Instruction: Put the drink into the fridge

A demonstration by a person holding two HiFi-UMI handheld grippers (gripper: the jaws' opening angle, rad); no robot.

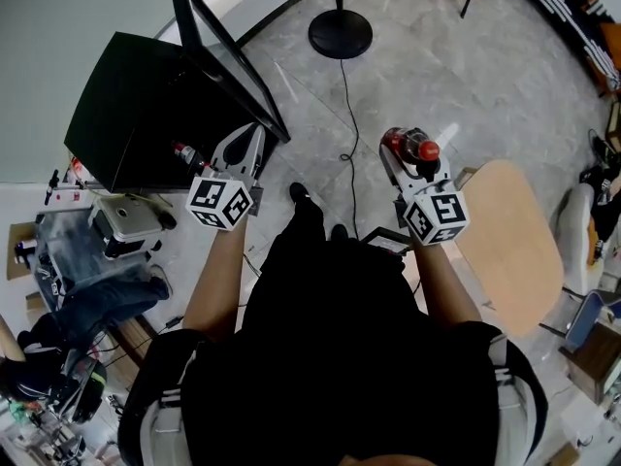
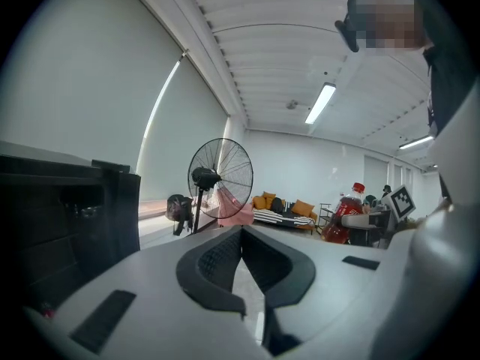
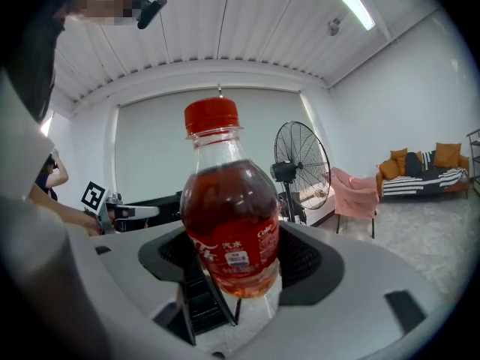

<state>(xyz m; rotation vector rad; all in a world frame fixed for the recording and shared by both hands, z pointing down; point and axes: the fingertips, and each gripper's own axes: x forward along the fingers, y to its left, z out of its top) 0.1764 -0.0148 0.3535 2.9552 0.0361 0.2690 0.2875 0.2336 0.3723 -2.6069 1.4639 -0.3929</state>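
Observation:
The drink is a clear bottle [image 3: 229, 231] of red-brown soda with a red cap and red label. My right gripper [image 3: 238, 257] is shut on its lower body and holds it upright. From the head view, the bottle [image 1: 402, 145] sits in the right gripper [image 1: 409, 163] above the floor, right of the fridge. The black fridge [image 1: 136, 105] stands at the left with its door [image 1: 228, 61] swung open. My left gripper [image 1: 248, 136] hovers by the fridge's open front. Its jaws [image 2: 241, 232] are shut on nothing. The left gripper view also catches the bottle [image 2: 346, 214] at the far right.
A fan's round base [image 1: 340, 34] and its cable [image 1: 347, 115] lie on the floor ahead. A tan wooden seat [image 1: 509, 241] is at my right, and a cluttered cart [image 1: 116, 221] at my left. The standing fan [image 2: 220, 178] and a sofa [image 2: 281, 208] are further off.

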